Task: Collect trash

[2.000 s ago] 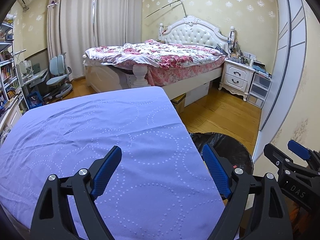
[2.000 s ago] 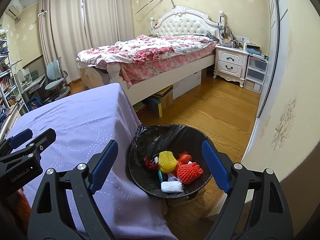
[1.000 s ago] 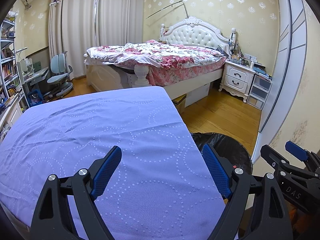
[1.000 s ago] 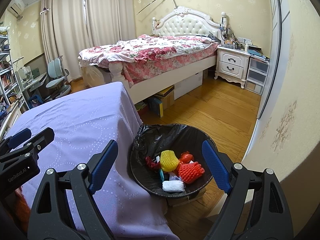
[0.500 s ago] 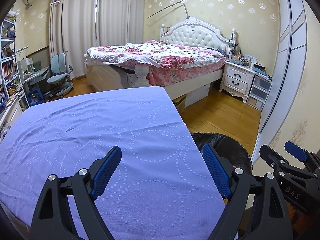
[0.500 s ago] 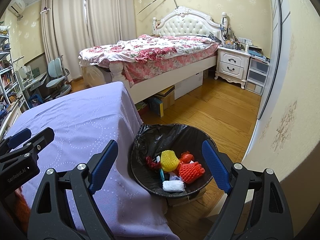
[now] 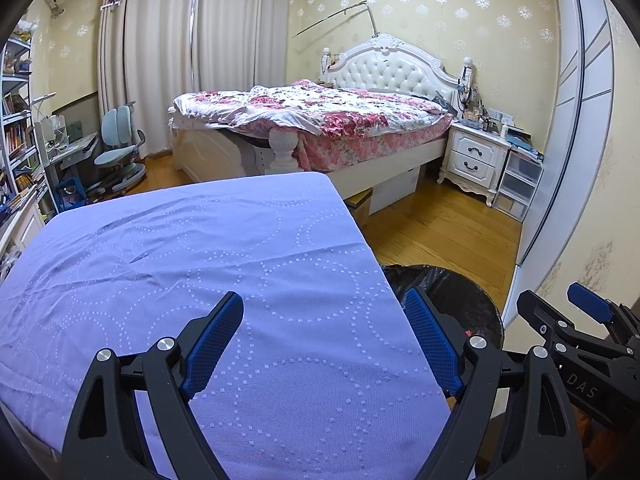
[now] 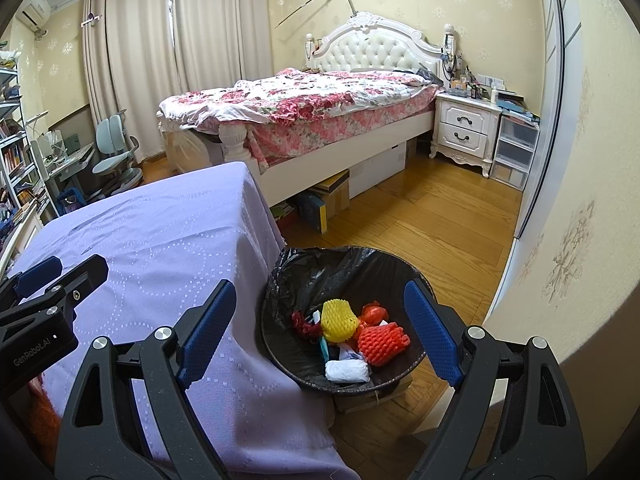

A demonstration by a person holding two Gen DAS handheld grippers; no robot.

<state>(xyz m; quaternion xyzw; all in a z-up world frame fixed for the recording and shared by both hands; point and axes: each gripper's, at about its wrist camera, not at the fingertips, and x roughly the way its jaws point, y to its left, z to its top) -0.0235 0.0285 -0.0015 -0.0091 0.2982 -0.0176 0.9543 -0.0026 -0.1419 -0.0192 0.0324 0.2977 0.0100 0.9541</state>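
A round bin with a black bag (image 8: 312,268) stands on the floor by the table's right edge. In it lie a yellow foam net (image 8: 338,320), a red foam net (image 8: 382,344), a white wad (image 8: 346,371) and other scraps. My right gripper (image 8: 320,320) hangs open above the bin, nothing between its blue pads. My left gripper (image 7: 326,334) is open over the purple tablecloth (image 7: 200,264), empty too. The bin's rim (image 7: 460,292) shows to its right. Each gripper appears at the edge of the other's view: the right gripper (image 7: 560,316), the left gripper (image 8: 60,276).
A bed with a floral quilt (image 7: 320,120) stands behind the table. A white nightstand (image 8: 464,128) and plastic drawers (image 8: 514,152) sit at the right wall. Boxes (image 8: 328,200) lie under the bed. A desk chair (image 7: 120,148) and bookshelf (image 7: 16,140) are at the left.
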